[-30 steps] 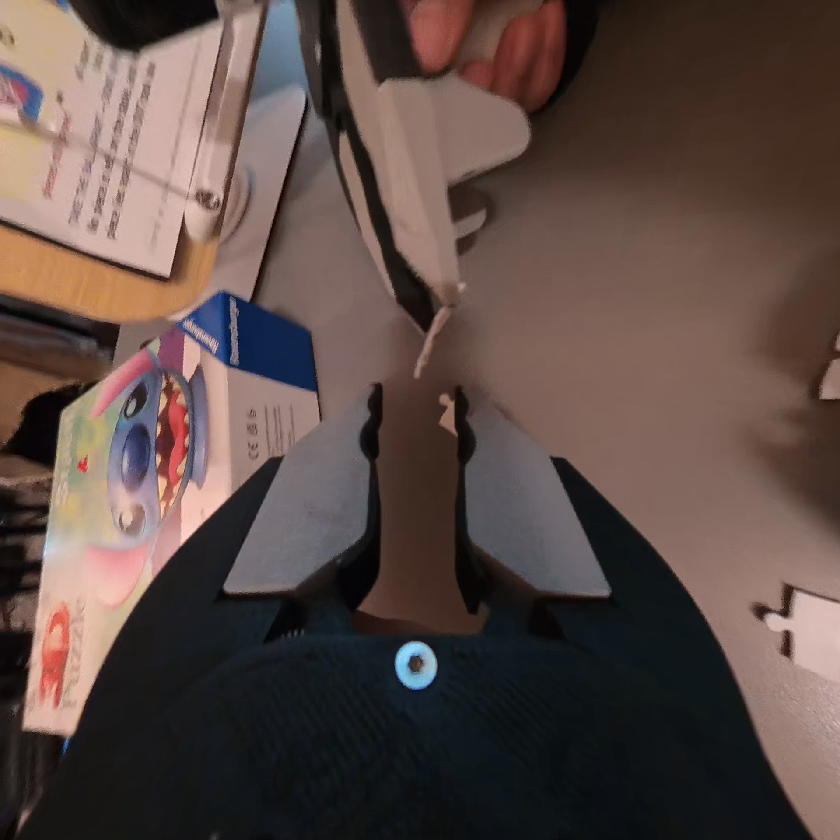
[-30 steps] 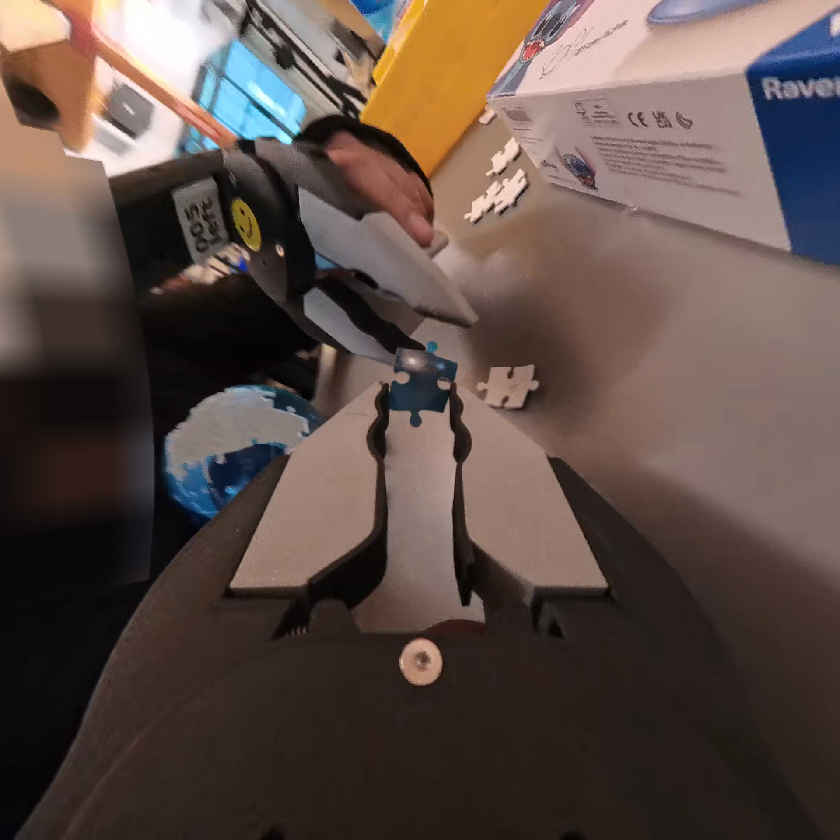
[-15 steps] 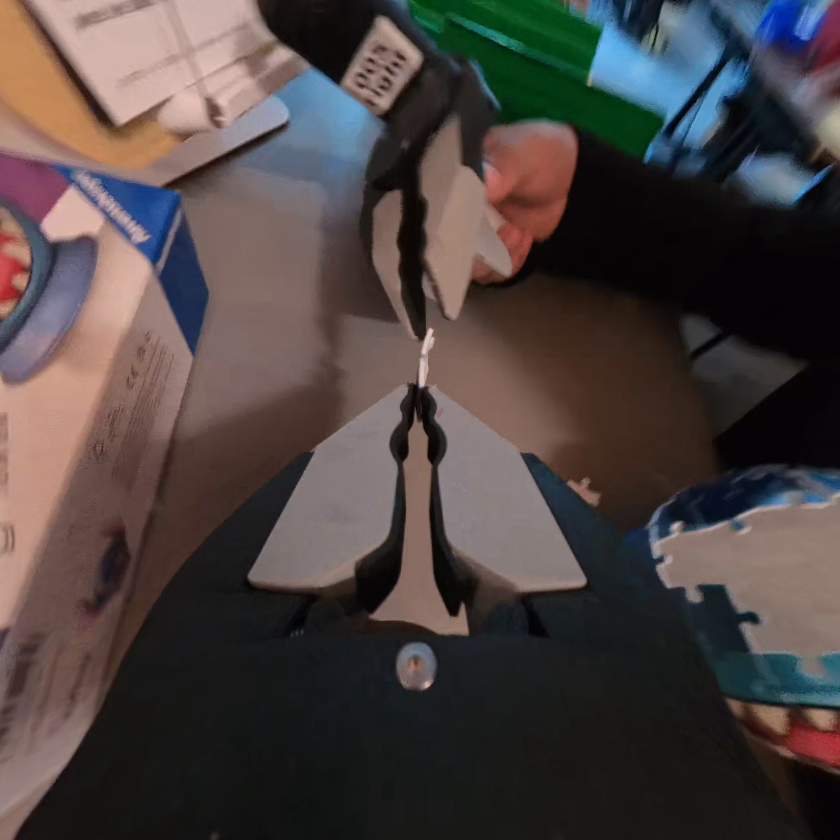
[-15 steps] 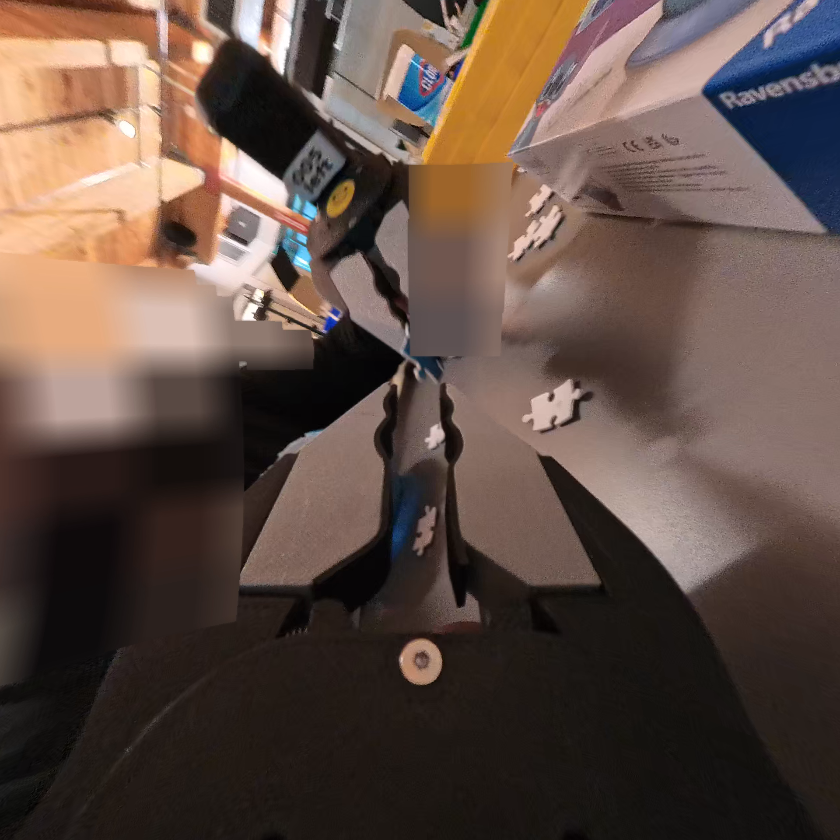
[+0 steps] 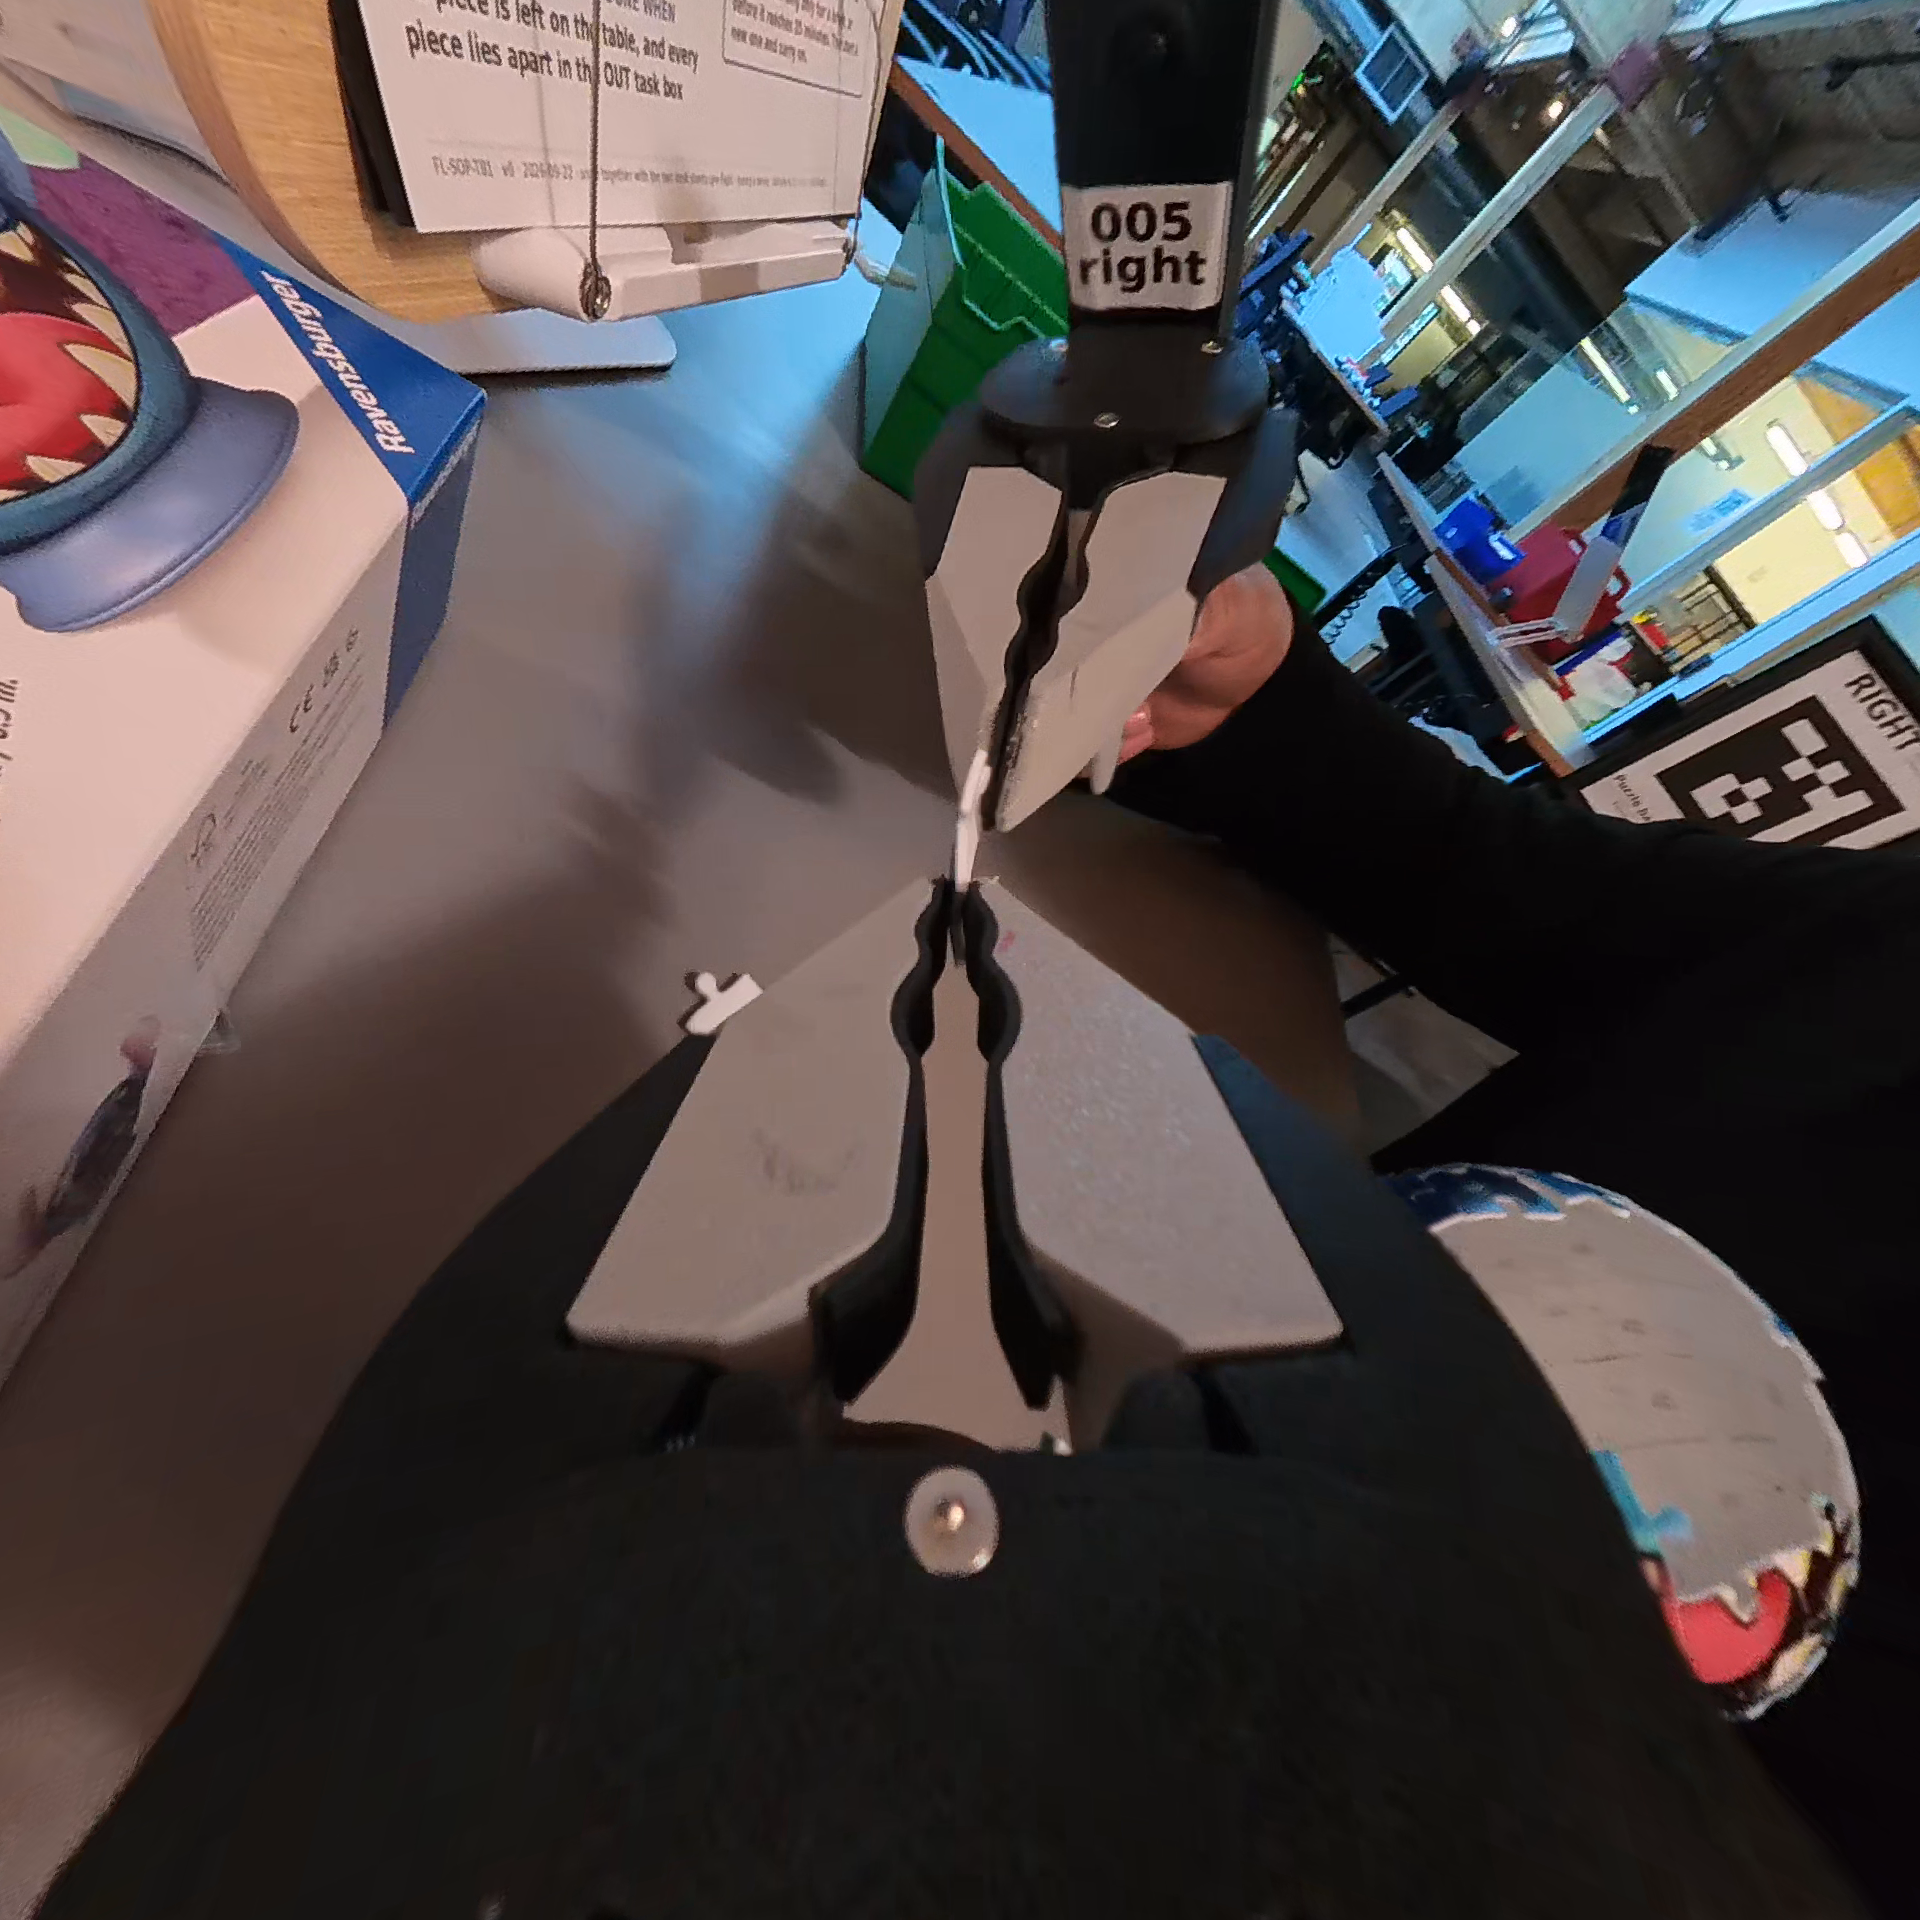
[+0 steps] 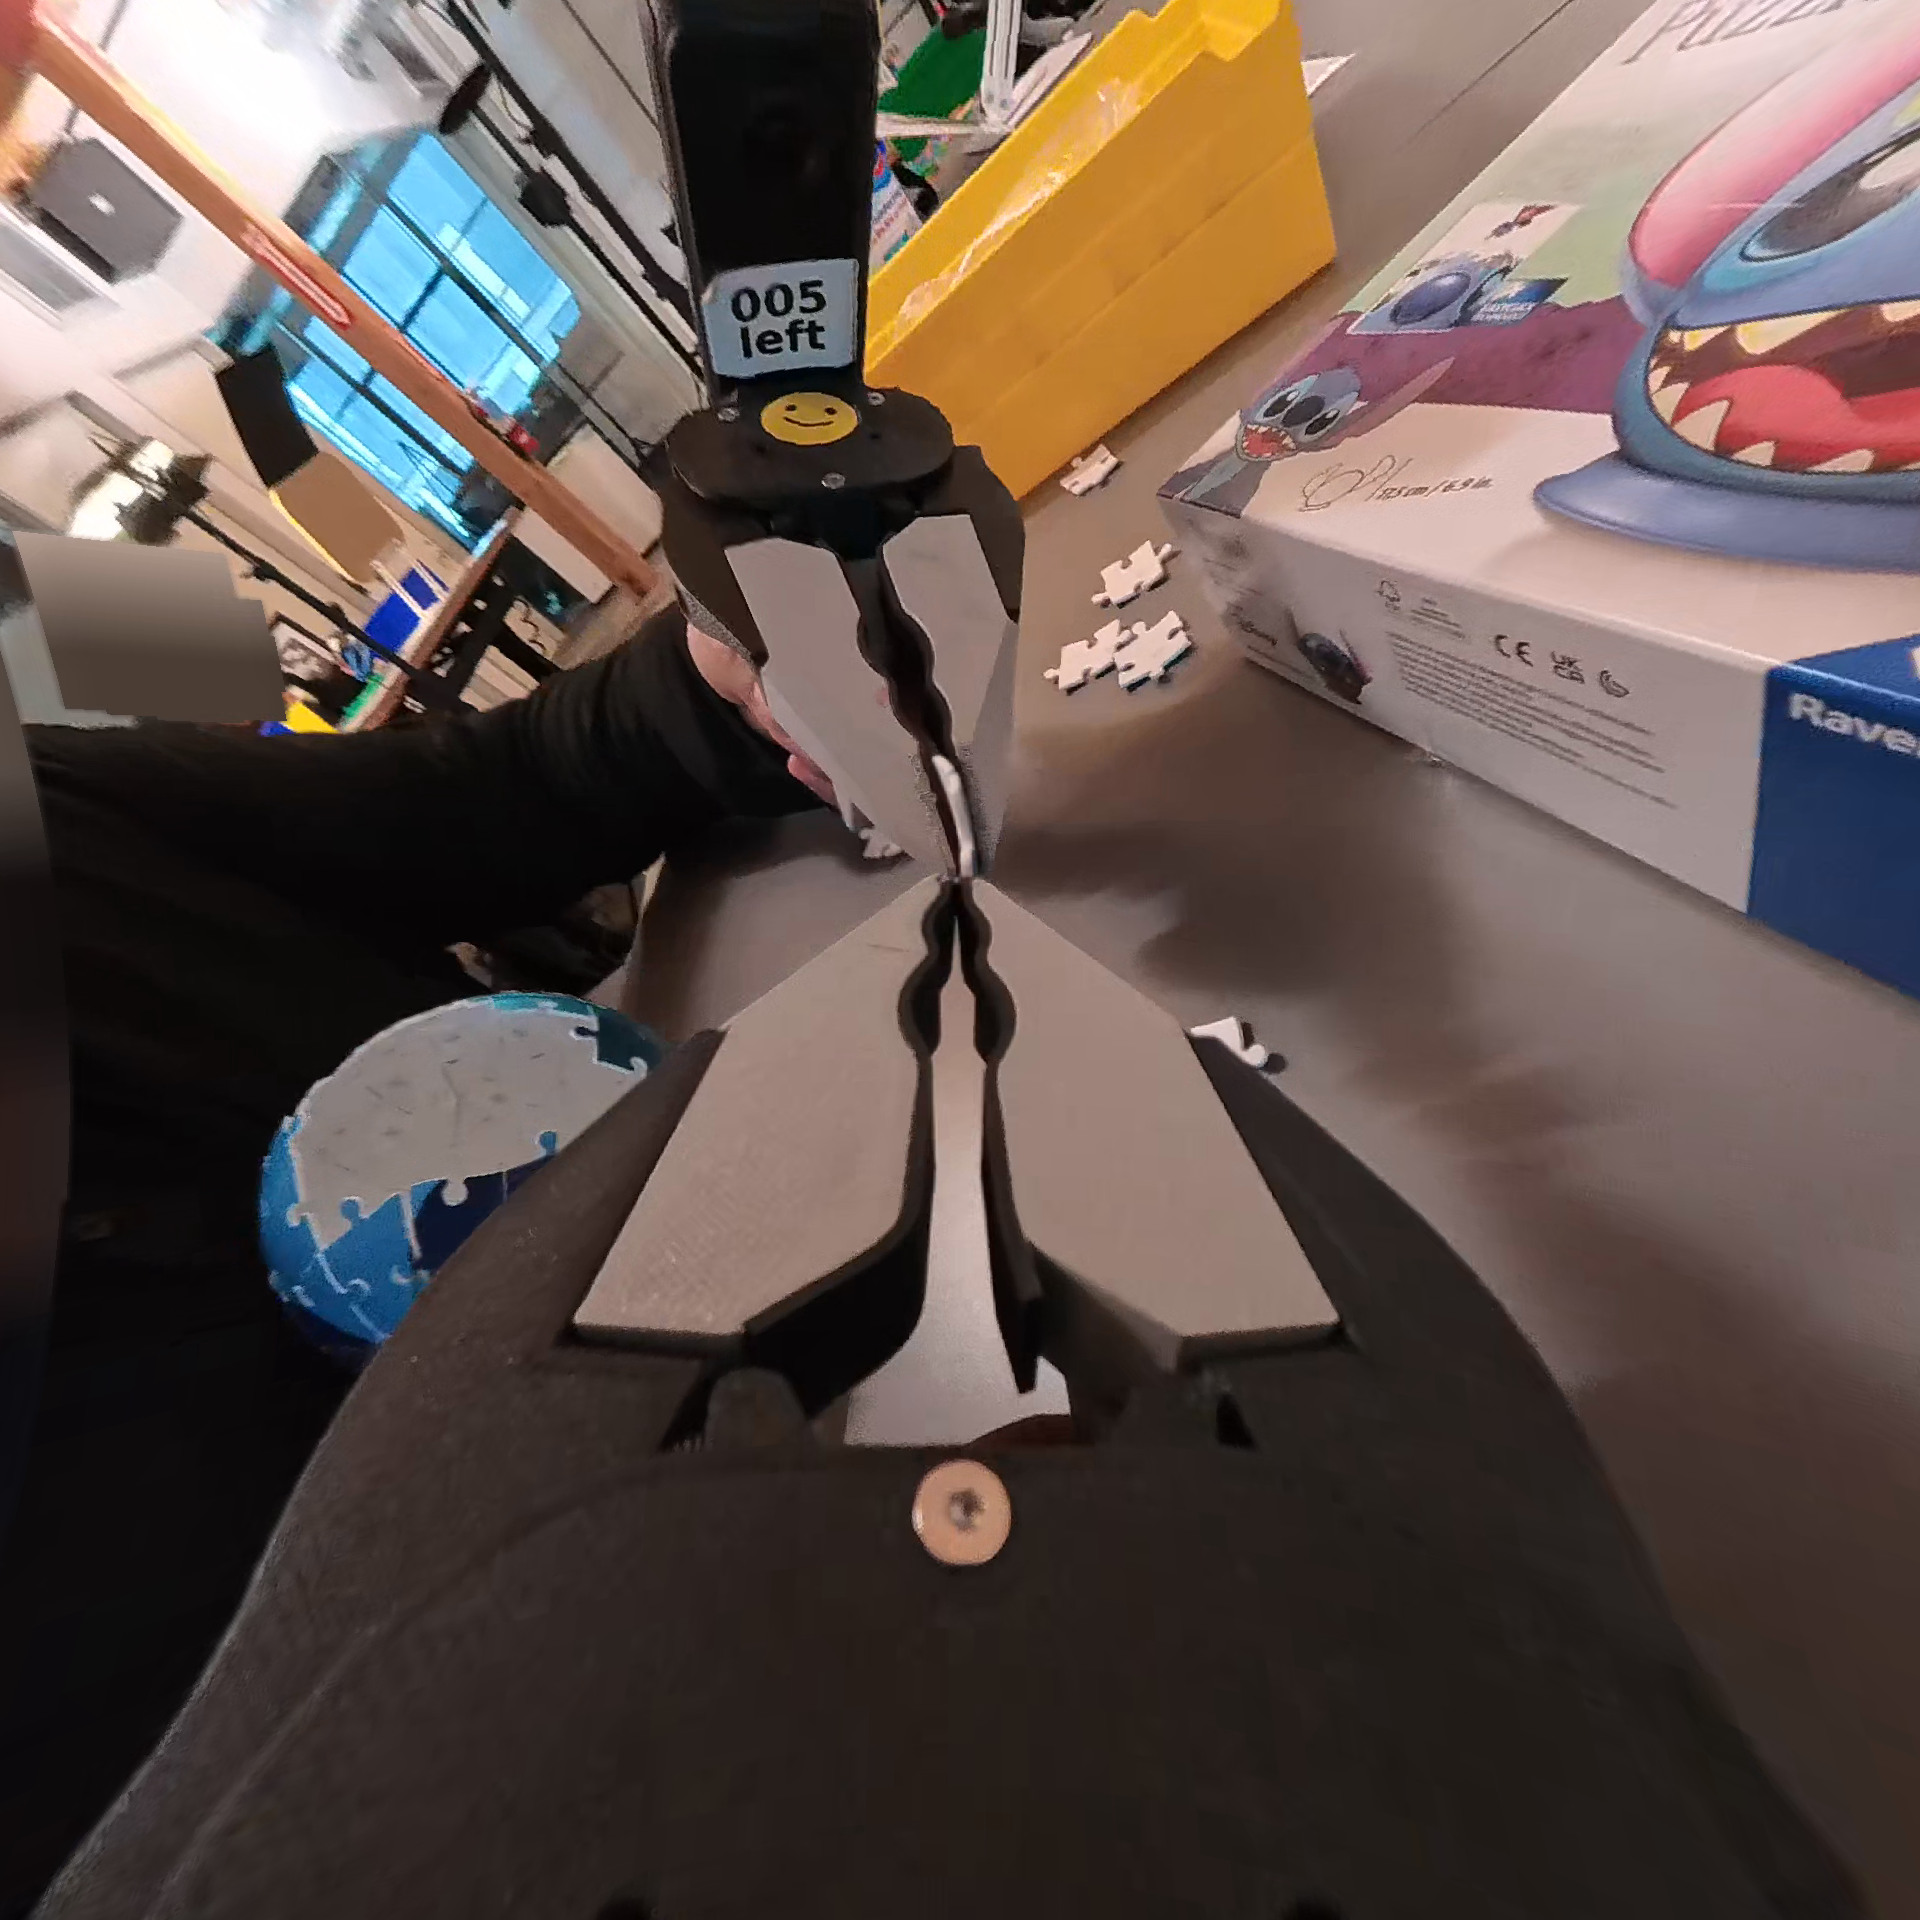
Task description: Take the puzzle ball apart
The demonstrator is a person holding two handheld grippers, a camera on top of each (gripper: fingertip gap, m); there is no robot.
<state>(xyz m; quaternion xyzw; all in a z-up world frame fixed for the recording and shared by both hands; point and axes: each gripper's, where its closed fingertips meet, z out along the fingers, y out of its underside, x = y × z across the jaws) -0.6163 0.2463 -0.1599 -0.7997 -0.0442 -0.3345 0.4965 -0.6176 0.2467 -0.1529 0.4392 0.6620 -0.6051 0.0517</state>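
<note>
My two grippers meet tip to tip above the grey table [image 5: 582, 831]. In the left wrist view my left gripper [image 5: 956, 906] is shut on the near end of a thin white puzzle piece [image 5: 971, 821] seen edge-on. My right gripper [image 5: 994, 798], coming down from above, is shut on its far end. The right wrist view shows the same: my right gripper [image 6: 954, 899] and my left gripper [image 6: 961, 844] both pinch the piece [image 6: 952, 800]. The partly opened puzzle ball [image 5: 1621, 1403], a blue shell with a white inside, lies beside me, and it also shows in the right wrist view [image 6: 436, 1132].
The puzzle box [image 5: 208, 623] lies along the table's side, also in the right wrist view [image 6: 1558, 520]. Loose white pieces [image 6: 1127, 649] lie near it, and single ones [image 5: 717, 1003] [image 6: 1231, 1039] lie by my fingers. A yellow bin [image 6: 1122, 229], a green bin [image 5: 966, 343] and a sign stand [image 5: 623, 125] are behind.
My left gripper's jaws stood apart a second ago and have closed on the piece held out by my right gripper. Both grippers have swung round to face each other squarely.
</note>
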